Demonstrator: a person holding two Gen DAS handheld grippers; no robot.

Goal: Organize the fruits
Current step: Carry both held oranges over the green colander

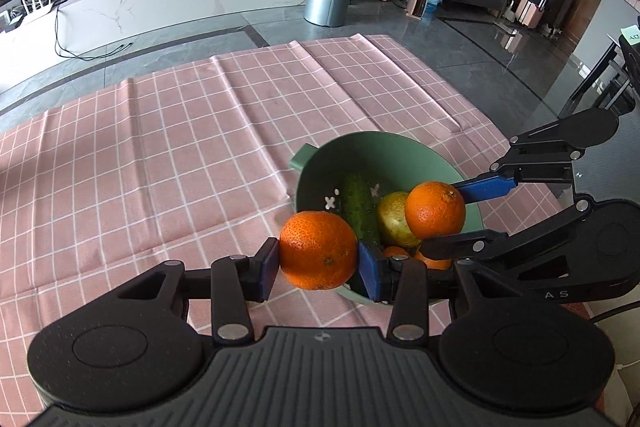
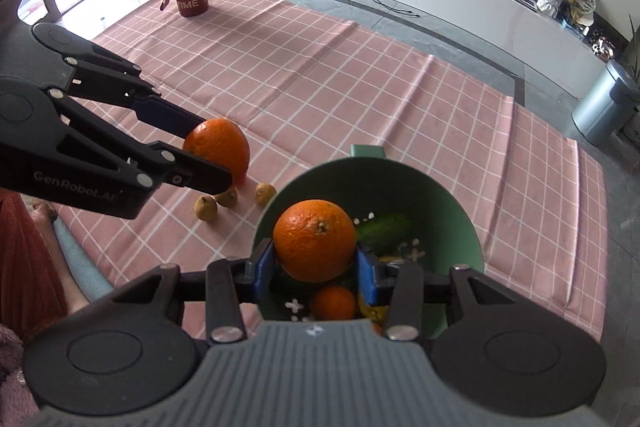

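Already the green bowl (image 2: 460, 219) holds a good share of the produce: a cucumber (image 1: 358, 205), a pale pear-like fruit (image 1: 392, 219) and at least one small mandarin (image 2: 334, 303) lie inside it. By my reading the task is well past its middle. Each gripper carries one orange, so two more fruits are on their way in, while three little brown fruits (image 2: 230, 201) sit on the pink checked cloth (image 2: 360, 87), just left of the bowl as the right gripper sees it, and look like what is left to collect.

The left gripper (image 1: 318, 261) has its blue pads closed narrowly on the left orange (image 1: 318, 251), one pad on each side of the fruit. It hangs just short of the bowl's near rim, the orange overlapping that rim in its own view; from the right wrist view it appears over the cloth beside the bowl, above the small brown fruits. Whether it is already above the opening I cannot tell.

The right gripper (image 2: 316, 261) is likewise clamped on the right orange (image 2: 314, 241), held directly over the bowl's interior, with the mandarin below and the cucumber ahead of it. Both tools point roughly toward each other across the bowl, tilted downward.
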